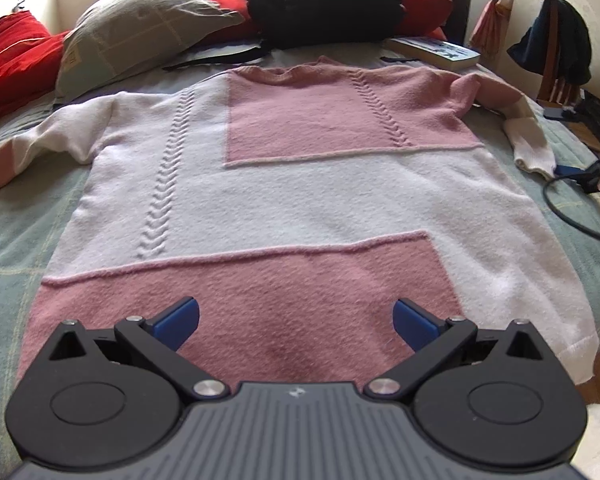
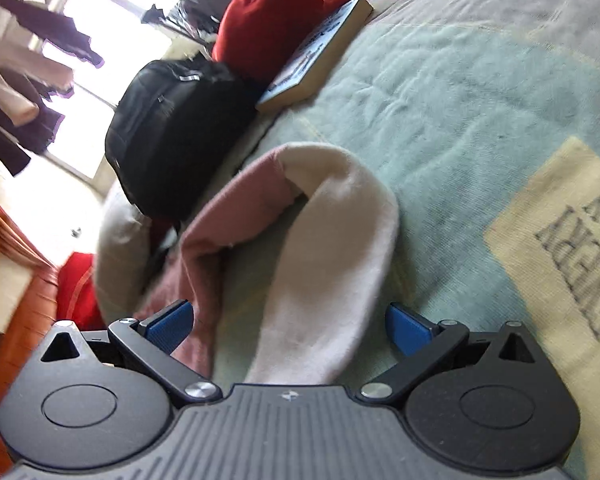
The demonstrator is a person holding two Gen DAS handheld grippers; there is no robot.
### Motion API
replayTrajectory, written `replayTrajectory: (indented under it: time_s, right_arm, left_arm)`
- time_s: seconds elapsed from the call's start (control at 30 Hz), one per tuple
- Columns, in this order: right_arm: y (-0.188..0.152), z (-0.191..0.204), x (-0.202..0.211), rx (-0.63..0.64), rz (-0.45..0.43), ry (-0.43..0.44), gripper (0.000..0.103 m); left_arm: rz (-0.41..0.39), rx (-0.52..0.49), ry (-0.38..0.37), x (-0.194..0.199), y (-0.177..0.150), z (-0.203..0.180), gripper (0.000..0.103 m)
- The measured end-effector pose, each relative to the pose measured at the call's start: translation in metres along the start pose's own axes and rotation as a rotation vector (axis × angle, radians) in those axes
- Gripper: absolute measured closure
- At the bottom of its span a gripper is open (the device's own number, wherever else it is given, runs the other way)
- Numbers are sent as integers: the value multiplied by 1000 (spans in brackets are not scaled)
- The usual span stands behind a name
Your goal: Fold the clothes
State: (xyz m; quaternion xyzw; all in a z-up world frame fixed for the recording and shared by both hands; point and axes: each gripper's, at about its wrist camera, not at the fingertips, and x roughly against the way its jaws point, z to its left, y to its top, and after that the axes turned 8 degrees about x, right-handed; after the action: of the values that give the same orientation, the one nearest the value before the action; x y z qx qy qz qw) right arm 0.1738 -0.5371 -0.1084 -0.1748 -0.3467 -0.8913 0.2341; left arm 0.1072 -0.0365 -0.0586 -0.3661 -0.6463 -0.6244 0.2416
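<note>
I'm holding my left gripper (image 1: 296,322) jaws apart over the sweater (image 1: 284,200) hem — body lying flat, unfolded, ahead on the bed (image 1: 4,248). My right gripper (image 2: 290,330), jaws apart, is straddling the bent-back sleeve (image 2: 332,248) — folds remaining.

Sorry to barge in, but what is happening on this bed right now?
A person is starting to fold a pink and white sweater spread flat on the bed. The left gripper hovers open over its hem. The right gripper is open around one sleeve, not yet clamped. Nothing is folded yet.
</note>
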Motion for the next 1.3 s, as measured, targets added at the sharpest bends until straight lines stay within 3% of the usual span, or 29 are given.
replayTrajectory:
  time_s: [0.13, 0.33, 0.43, 0.47, 0.5, 0.57, 0.7, 0.93, 1.03, 1.3]
  right_arm:
    - [9, -4, -16, -37, -6, 41, 0]
    - [-32, 4, 2, -38, -15, 66, 24]
    - [-33, -7, -4, -63, -48, 21, 58]
    - [-32, -14, -6, -101, -61, 12, 86]
    - [-32, -23, -8, -145, -64, -1, 99]
    - [-32, -30, -6, -183, -81, 22, 99]
    - [-15, 3, -2, -14, -46, -90, 96]
    - [40, 37, 16, 327, -24, -424, 96]
    - [61, 38, 21, 408, -24, -549, 96]
    - [106, 40, 21, 538, -59, -739, 96]
  left_arm:
    - [-2, -14, -19, 0, 0, -7, 1]
    - [-3, 2, -23, 3, -1, -6, 1]
    - [-3, -7, -22, 4, -1, -8, 1]
    - [-7, -11, -25, 6, -2, -9, 1]
    - [-11, -11, -30, 8, -3, -9, 1]
    - [-18, -10, -40, 11, -5, -10, 1]
    - [-30, -4, -26, 17, -6, -7, 1]
    - [-50, 5, -35, 22, -6, -4, 1]
    - [-54, -1, -44, 23, -6, -5, 1]
    - [-65, 14, -33, 27, -8, -2, 1]
